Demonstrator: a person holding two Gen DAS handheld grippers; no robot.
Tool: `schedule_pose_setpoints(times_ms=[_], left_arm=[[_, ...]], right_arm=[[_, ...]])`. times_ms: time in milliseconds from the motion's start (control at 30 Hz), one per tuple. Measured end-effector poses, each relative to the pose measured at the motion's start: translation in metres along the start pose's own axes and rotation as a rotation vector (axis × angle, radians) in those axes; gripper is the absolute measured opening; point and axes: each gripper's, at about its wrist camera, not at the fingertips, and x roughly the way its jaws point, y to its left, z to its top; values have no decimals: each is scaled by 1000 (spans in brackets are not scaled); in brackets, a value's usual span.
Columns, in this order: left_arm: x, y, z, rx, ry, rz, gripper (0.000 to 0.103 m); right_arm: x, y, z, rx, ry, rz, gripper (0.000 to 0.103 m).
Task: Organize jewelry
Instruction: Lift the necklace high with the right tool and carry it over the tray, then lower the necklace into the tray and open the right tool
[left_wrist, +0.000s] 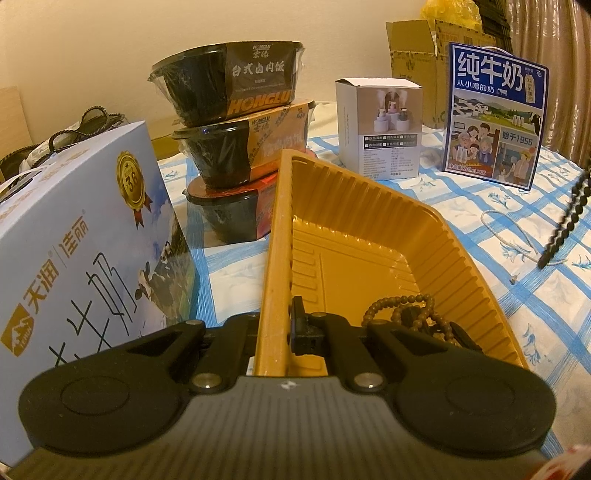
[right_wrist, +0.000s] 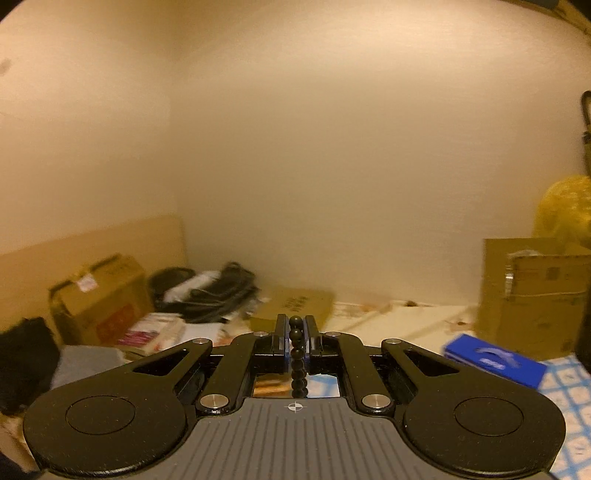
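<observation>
Near the table's middle, the left hand-held gripper (left_wrist: 275, 332) is clamped on the gold tray (left_wrist: 369, 221) rim, steadying it, while the right hand-held gripper (right_wrist: 295, 332), pinching the black bead strand (right_wrist: 297, 350), seems mid-carry and must next lower it beside the brown bracelet (left_wrist: 402, 314).

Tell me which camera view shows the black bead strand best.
The left wrist view: the black bead strand hangs in long doubled lines above the checked tablecloth. The right wrist view shows only a few beads pinched in the right gripper.
</observation>
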Motion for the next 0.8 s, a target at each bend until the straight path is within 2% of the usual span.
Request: schedule_pose_setpoints(times_ms=[233, 500, 633, 800], left_arm=[[0, 0, 1, 0, -4, -2, 4], [-1, 0, 1, -2, -6, -5, 4], [-1, 0, 1, -3, -6, -5, 4], [-1, -1, 2, -6, -8, -4, 4]], right_arm=[[45, 29, 0, 36, 8, 148, 7], [87, 48, -10, 105, 3, 245, 7], [104, 44, -34, 174, 48, 266, 7], [137, 31, -93, 316, 179, 259, 7]])
